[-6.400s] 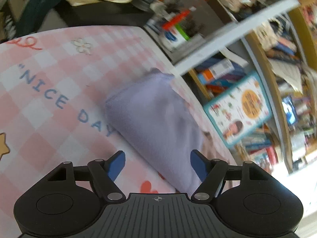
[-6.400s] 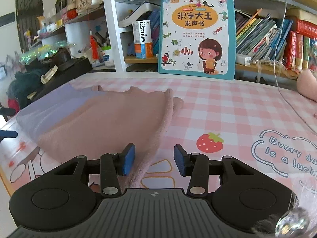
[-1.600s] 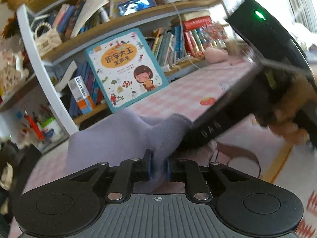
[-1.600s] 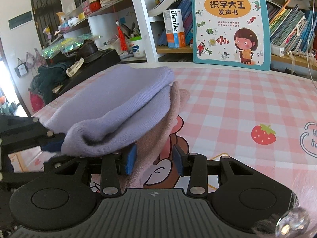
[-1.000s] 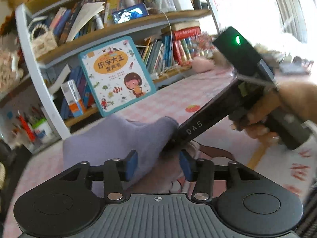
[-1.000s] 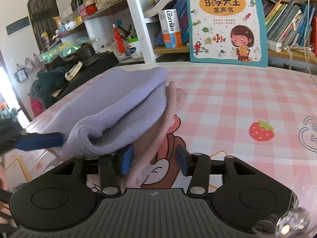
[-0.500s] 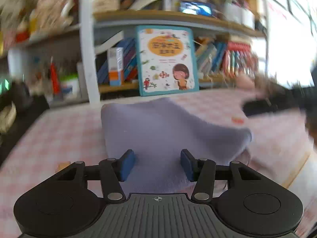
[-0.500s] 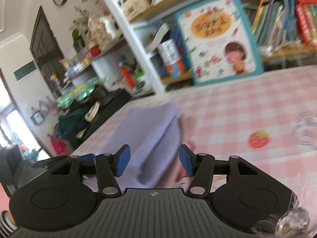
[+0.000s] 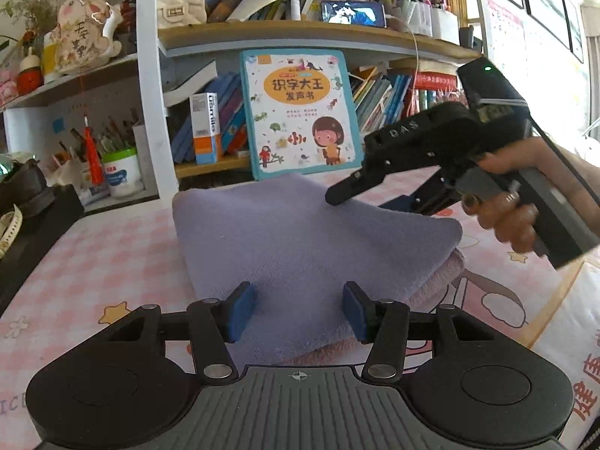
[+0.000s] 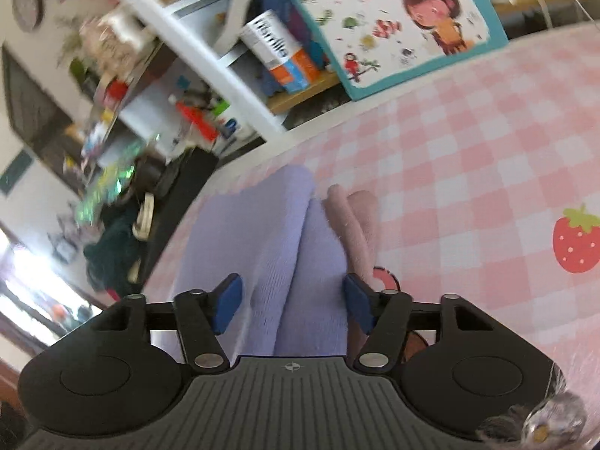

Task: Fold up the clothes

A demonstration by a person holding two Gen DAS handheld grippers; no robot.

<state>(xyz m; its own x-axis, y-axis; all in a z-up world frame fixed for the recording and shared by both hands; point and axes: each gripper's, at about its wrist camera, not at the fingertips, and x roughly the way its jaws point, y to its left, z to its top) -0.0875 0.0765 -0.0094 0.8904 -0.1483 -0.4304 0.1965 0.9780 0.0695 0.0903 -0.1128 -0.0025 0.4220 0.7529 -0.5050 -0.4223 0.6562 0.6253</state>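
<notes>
Both the left gripper (image 9: pixel 298 311) and right gripper (image 10: pixel 292 302) hover with jaws spread, empty, above the folded lavender garment (image 9: pixel 300 240) on the pink checked tablecloth (image 10: pixel 468 172).

The desk (image 9: pixel 112 247) is wearing a pink-and-white checked cover printed with a strawberry (image 10: pixel 575 240). A folded lilac garment (image 9: pixel 300 247) is lying on it, stacked on a folded pink garment (image 10: pixel 356 221). A children's book (image 9: pixel 300 112) is standing at its far edge.

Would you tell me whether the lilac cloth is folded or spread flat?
Folded: the lilac cloth lies doubled over itself, a rounded crease at its right end.
</notes>
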